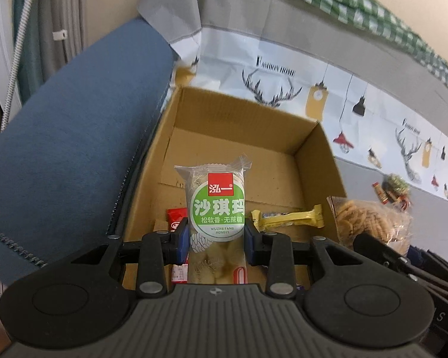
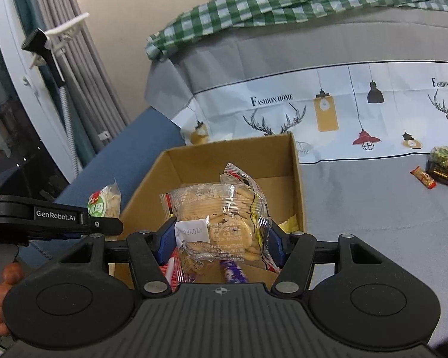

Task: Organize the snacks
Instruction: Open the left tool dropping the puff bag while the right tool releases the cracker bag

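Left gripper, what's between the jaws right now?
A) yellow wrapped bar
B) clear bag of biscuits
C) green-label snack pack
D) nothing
C: in the left wrist view the left gripper has both blue pads against the sides of the green-label snack pack, above the cardboard box; the yellow wrapped bar lies in the box.

Your left wrist camera looks steeply down along its fingers, close above the cardboard box (image 1: 245,137). Your right wrist camera tilts less, taking in the same cardboard box (image 2: 236,161) and printed sheet (image 2: 337,110) beyond.
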Motion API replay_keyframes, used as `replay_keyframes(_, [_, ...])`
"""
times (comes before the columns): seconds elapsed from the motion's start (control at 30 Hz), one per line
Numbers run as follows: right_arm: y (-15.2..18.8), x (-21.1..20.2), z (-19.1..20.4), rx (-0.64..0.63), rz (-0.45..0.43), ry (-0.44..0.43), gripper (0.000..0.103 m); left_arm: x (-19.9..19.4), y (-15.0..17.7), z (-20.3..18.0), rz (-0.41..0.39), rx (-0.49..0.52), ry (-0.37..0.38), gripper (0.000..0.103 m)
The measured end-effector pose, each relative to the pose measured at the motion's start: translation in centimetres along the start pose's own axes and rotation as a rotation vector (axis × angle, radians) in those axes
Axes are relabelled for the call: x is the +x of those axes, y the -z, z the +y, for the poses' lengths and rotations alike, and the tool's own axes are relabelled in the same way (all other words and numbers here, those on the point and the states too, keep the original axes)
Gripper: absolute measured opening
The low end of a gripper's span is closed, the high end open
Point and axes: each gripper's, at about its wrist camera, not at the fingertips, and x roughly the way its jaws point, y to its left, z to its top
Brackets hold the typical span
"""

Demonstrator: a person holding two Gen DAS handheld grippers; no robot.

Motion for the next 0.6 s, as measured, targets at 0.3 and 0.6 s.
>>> replay_keyframes(0.3, [0.1,5.3,-1.4,-0.001,0.054,0.024,0.062,5.1,-0.5,-0.9,0.048,0.062,-0.042,0.039])
replay_keyframes(0.6, [0.5,8.0,-1.8,-0.003,0.084,0.028,0.066,7.5,-0.6,-1.4,0.058,0.114,-0.105,0.055])
